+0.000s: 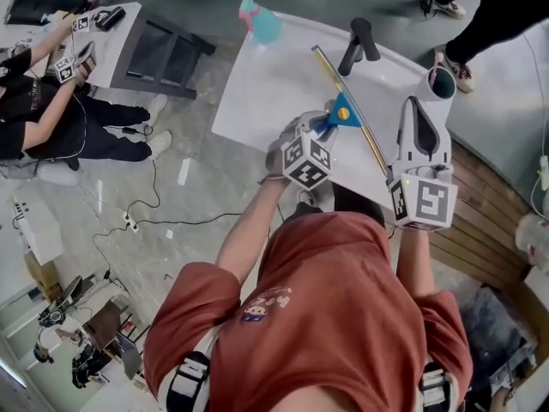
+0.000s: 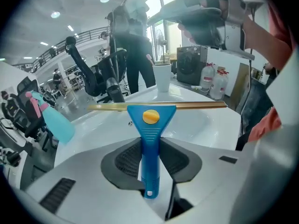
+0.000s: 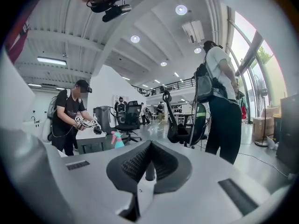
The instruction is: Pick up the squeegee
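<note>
Blue plastic forms the handle of the squeegee [image 2: 150, 157], and the left hand-held gripper [image 1: 326, 124] has that handle clamped between its two ribbed pads [image 2: 128, 160], jaws closed onto it about halfway along its length. The wide head with its yellow button stands clear above the pads. The long brass-coloured blade channel [image 1: 364, 127] runs crosswise beyond it, out over the white surface [image 1: 274, 84]. The tool looks to be held just above the surface and not resting on it, though neither view shows the gap clearly.

The right hand-held gripper [image 3: 149, 148] has its pads drawn together with nothing between them. It hovers beside the squeegee near a white cup [image 1: 442, 82], pointing out across the room.

The squeegee should be light and stiff: a hard plastic grip and a rigid metal rail, with only the thin rubber edge likely to be soft. The handle is smooth, so it could twist in the pads, and the long blade gives any knock at its ends plenty of leverage. The ridged stretch below the head seems the best place to hold, close to the balance point. The present grip sits about there. A spray bottle [image 1: 260, 20] stands at the far corner, well apart.
</note>
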### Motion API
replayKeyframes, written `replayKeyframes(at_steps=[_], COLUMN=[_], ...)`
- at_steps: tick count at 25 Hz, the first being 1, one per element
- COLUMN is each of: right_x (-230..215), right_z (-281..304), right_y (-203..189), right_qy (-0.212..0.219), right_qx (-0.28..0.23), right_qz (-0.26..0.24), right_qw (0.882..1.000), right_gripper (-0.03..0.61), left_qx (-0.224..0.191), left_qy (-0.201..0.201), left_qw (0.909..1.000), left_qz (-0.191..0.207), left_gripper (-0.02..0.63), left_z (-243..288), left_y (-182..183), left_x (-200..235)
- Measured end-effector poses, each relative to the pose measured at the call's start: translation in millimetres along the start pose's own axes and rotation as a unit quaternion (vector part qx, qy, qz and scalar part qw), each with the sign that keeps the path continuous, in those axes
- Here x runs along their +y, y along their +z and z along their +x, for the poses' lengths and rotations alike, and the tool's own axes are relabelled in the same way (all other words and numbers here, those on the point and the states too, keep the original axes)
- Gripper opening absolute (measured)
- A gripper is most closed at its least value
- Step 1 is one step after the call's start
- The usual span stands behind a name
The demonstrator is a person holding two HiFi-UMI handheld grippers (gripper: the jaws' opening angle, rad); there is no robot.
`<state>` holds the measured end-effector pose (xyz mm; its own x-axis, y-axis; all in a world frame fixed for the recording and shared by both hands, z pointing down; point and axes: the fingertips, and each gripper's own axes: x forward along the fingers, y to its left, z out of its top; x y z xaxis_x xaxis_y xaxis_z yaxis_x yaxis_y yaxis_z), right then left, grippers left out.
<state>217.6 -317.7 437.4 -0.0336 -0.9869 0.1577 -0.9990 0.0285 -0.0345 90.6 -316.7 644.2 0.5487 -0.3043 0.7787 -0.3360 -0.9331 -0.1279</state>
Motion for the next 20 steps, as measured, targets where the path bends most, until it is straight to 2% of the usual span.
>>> replayKeyframes(at_steps=[12,20], right_x=[52,89], right_z=[-40,-55], right_y=[10,21], right_qy=[-0.013,-0.003], right_qx=[-0.014,-0.019], right_qz=[-0.006,-0.026], right_qw=[1.0,0.999], right_gripper=[0.008,0.008], left_qx=[-0.033,-0.057], left_qy=[0.044,0.077], left_qw=[0.9983,0.9929], left_qz=[-0.02,-0.07], left_gripper=[0.129,0.129], left_z=[-60,-105], left_y=[-24,-51], left_x=[15,27])
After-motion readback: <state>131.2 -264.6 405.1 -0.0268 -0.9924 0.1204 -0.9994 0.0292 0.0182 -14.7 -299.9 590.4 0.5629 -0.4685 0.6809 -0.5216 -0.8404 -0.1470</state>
